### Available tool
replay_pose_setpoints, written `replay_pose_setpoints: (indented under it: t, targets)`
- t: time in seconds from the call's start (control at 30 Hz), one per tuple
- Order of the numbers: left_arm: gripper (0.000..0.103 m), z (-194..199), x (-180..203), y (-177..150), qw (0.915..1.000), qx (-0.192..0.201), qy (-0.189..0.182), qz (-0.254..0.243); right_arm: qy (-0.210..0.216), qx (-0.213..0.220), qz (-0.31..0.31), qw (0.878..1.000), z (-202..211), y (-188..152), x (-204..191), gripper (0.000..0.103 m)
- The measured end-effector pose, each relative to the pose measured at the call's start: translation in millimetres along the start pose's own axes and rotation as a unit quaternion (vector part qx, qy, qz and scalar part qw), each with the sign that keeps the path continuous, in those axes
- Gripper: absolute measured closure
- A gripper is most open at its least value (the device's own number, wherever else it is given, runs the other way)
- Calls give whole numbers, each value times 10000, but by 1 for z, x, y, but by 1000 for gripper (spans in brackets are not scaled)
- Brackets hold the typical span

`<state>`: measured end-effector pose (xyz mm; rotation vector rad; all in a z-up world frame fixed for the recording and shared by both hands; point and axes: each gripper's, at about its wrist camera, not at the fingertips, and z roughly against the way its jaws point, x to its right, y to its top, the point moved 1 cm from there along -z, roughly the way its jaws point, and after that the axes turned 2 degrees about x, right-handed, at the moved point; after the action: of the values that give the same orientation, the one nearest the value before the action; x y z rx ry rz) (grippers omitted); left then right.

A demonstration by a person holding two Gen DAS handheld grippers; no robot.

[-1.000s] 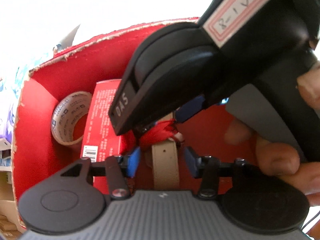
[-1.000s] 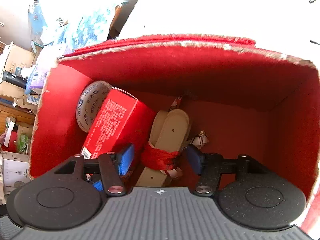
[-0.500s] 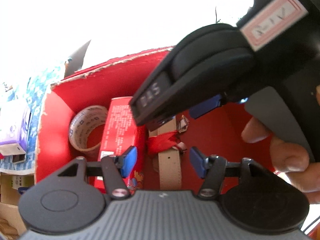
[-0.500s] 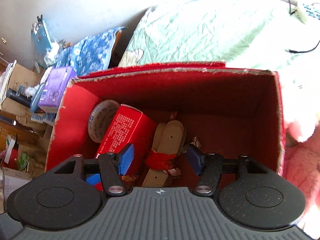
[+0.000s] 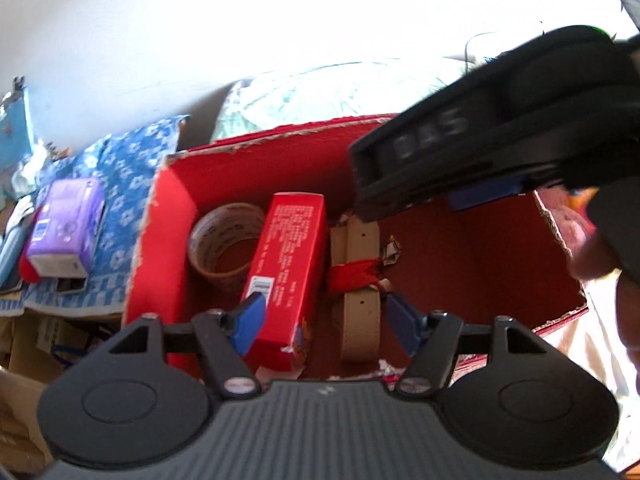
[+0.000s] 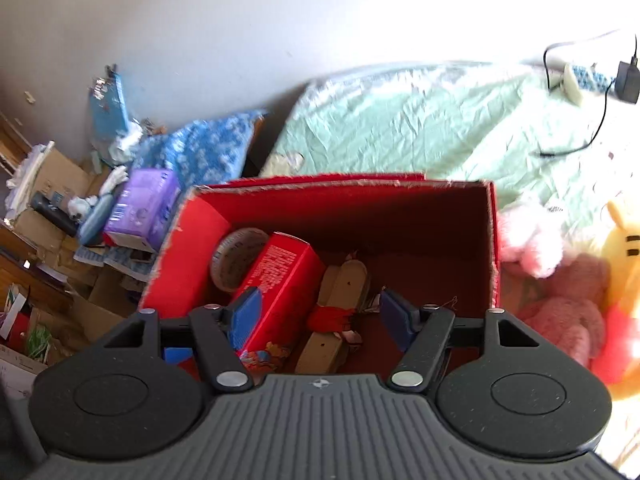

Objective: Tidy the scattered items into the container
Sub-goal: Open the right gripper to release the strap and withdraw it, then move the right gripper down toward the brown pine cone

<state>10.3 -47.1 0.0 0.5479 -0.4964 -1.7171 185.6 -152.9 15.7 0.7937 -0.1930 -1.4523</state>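
pulling both claws up out of the red box [image 6: 192, 236], i now see its whole rim where a second ago the red walls filled both views. the left claw [image 5: 326, 322] and right claw [image 6: 316, 320] are both opening, with nothing between the pads. the strap bundle tied with red ribbon [image 5: 354, 276] lies loose on the box floor, below and between the left claw's fingertips, beside the red carton [image 5: 288, 252] and the tape roll [image 5: 222, 244]. i judge that item delivered; stuffed toys [image 6: 560, 304] sit on the bed just outside
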Motion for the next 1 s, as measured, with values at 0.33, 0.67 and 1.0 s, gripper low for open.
replay_pose_setpoints:
  t: [0.33,0.67,1.0]
  targets:
    - [19,-51,-35,79,9983,26,283,511,56,335,241,9991,47,-29,1,32]
    - [16,-18,-45,49,9936,254,657,889,317,333,608,9971,72,-84,12,32]
    - [21,-5,-14,-35,9978,-10,311,594,-68,-563,445,9974,17,-145,38,36]
